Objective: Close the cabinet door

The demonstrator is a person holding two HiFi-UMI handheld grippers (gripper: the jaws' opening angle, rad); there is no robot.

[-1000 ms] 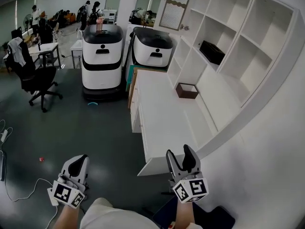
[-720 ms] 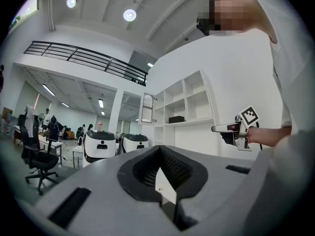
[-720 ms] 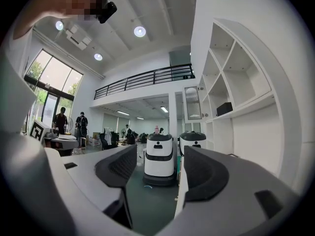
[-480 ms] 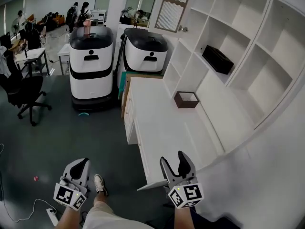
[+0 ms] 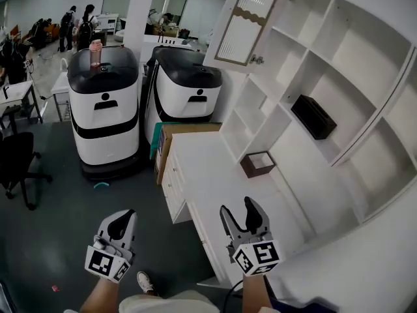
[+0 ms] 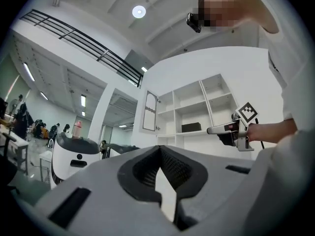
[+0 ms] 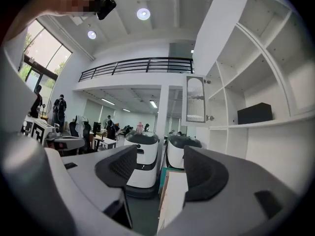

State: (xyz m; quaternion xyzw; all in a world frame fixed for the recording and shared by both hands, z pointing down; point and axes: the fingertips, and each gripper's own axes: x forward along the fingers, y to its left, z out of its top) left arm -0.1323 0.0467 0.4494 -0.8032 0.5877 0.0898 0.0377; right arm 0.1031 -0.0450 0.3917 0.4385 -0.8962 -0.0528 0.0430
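Both tongs have neared the shelving (image 5: 374, 119), left tongs (image 5: 122, 217) pressed together, right tongs (image 5: 238, 207) spread empty; the open cabinet door (image 5: 249, 22) looks light, rigid: push its free edge.

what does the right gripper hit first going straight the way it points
Likely the white machine at the counter's far end, though depth is unclear; the right gripper has nothing nearer between its open jaws.

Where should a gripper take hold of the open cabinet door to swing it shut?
Probably its free vertical edge, the one away from the shelf unit, approached from the open room side. The cabinet door stands swung out, and both small fittings sit on the shelf-side edge, so that edge looks hinged.
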